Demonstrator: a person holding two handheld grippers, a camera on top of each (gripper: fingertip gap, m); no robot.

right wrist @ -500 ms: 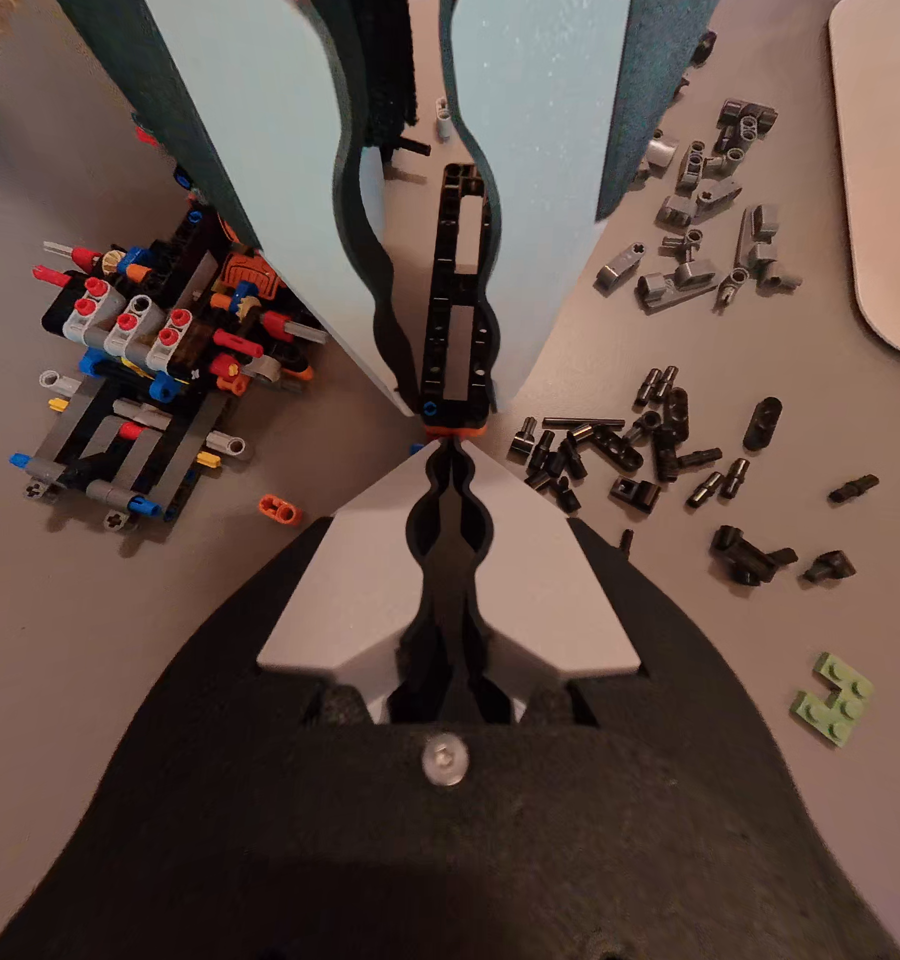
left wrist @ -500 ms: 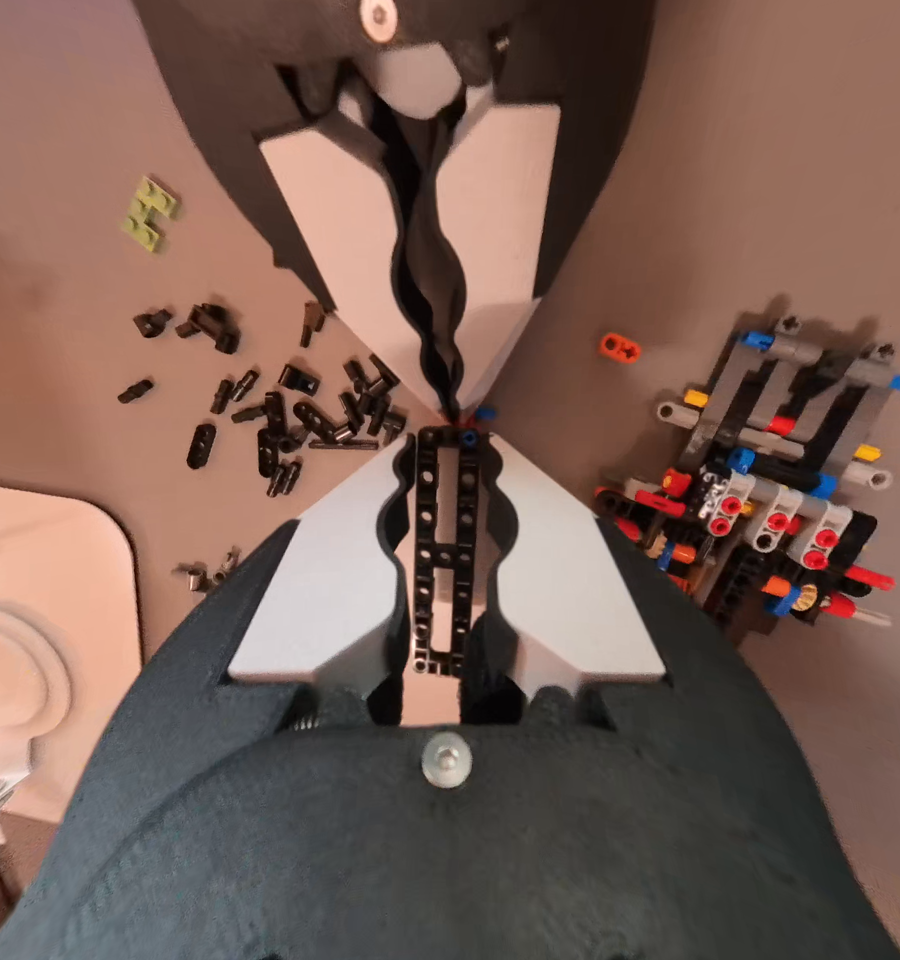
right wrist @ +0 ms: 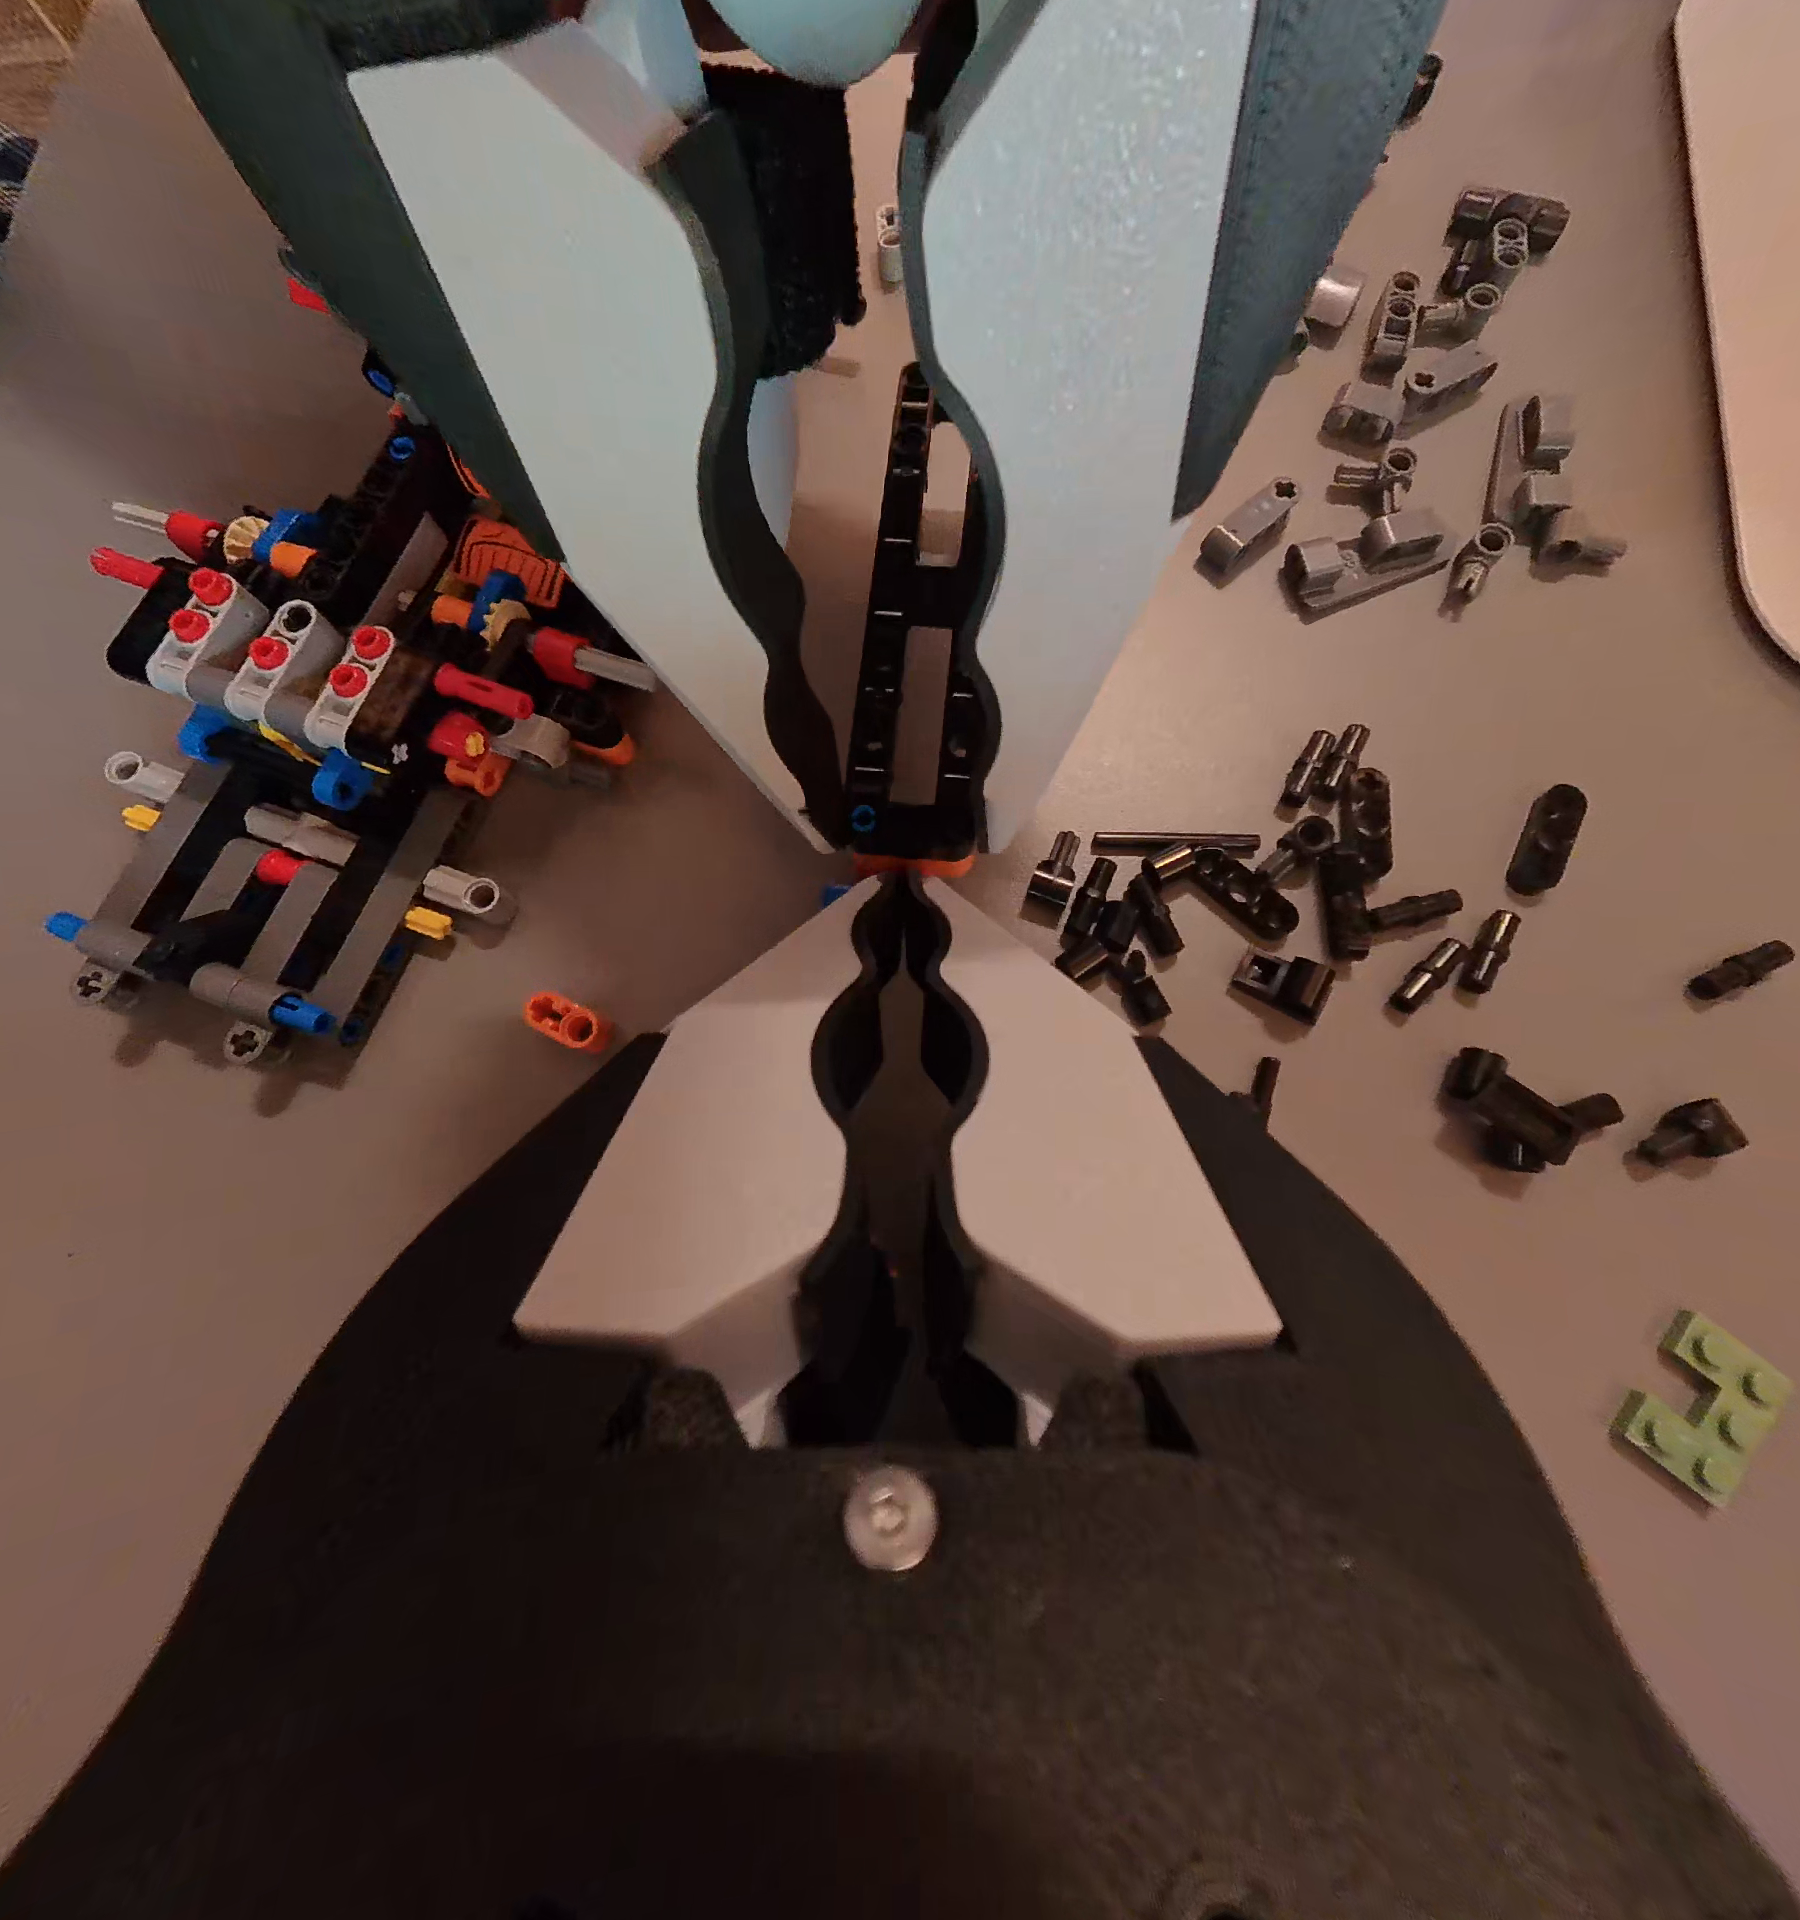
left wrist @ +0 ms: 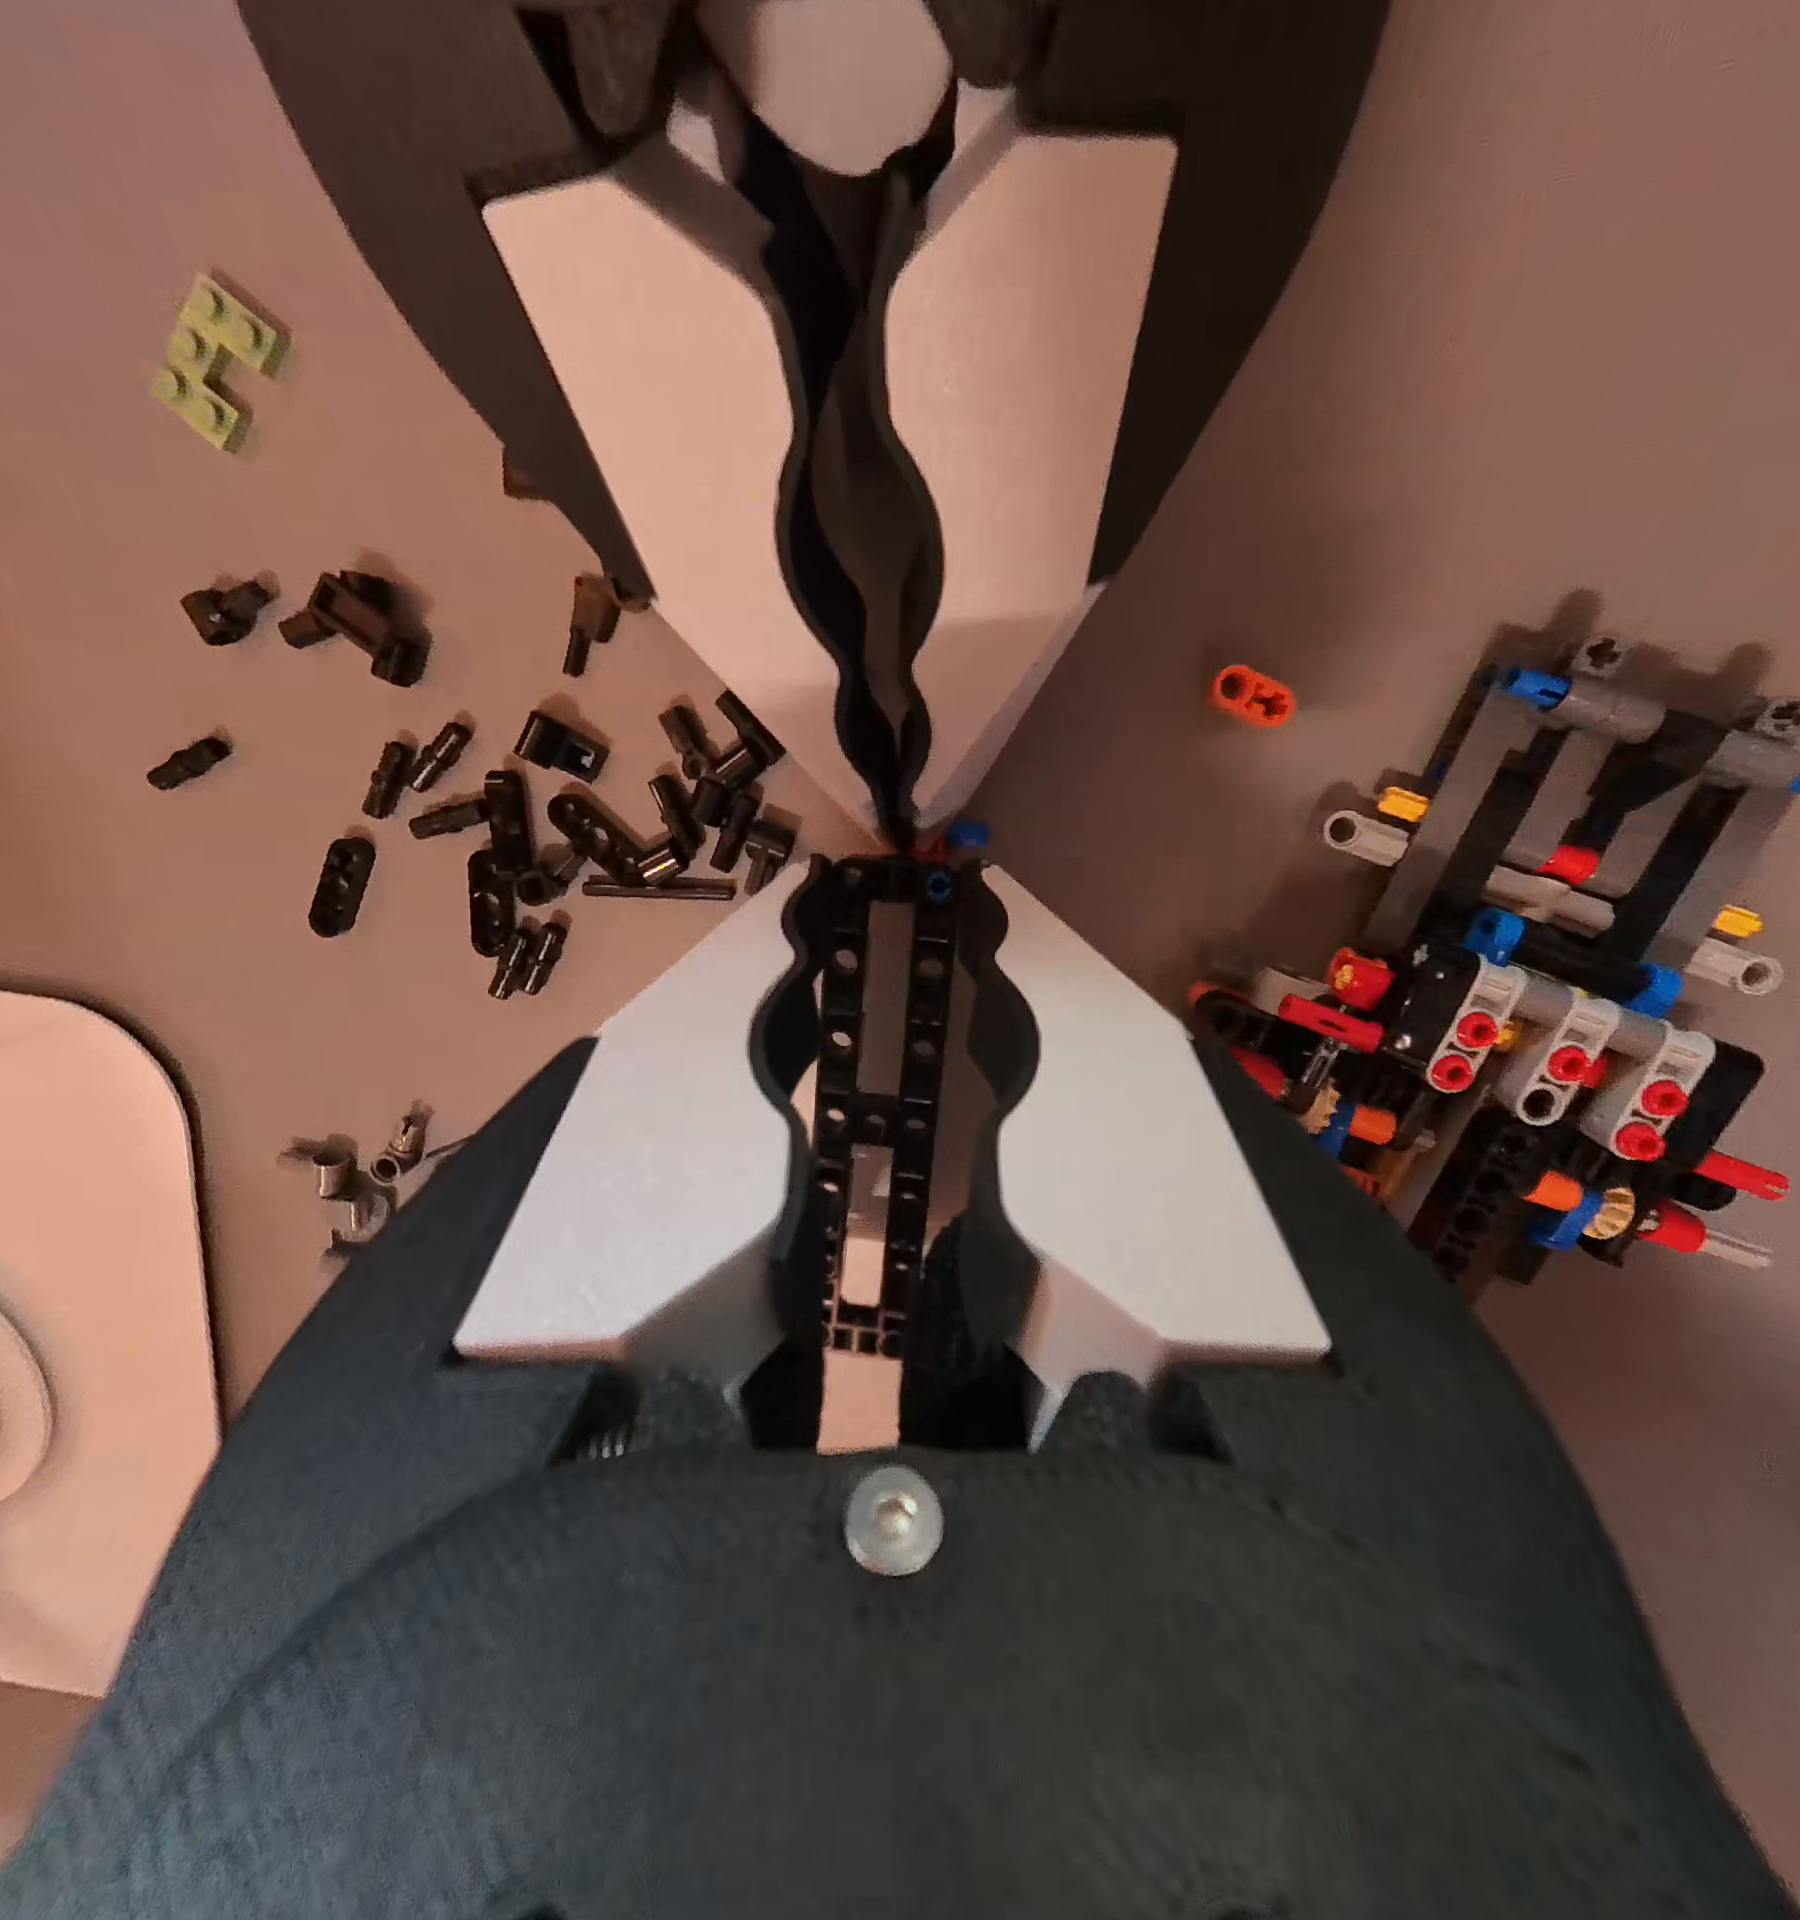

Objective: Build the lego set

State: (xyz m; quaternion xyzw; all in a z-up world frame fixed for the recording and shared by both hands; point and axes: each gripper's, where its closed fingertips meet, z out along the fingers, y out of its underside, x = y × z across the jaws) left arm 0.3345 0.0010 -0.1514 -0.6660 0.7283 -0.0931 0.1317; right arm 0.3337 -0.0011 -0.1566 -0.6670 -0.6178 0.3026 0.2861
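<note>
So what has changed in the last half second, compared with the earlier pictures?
Very little. Each gripper looms larger in the other's view, so they seem to have tilted or closed in slightly. The left tongs stay shut on the black frame, the right tongs on the orange piece at its end. Loose parts and built model unmoved.

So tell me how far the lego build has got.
Done: a chassis section stands assembled. In hand: the left gripper clamps a black frame, and the right gripper pinches an orange piece against its end. Left: loose black pins and grey connectors.
</note>
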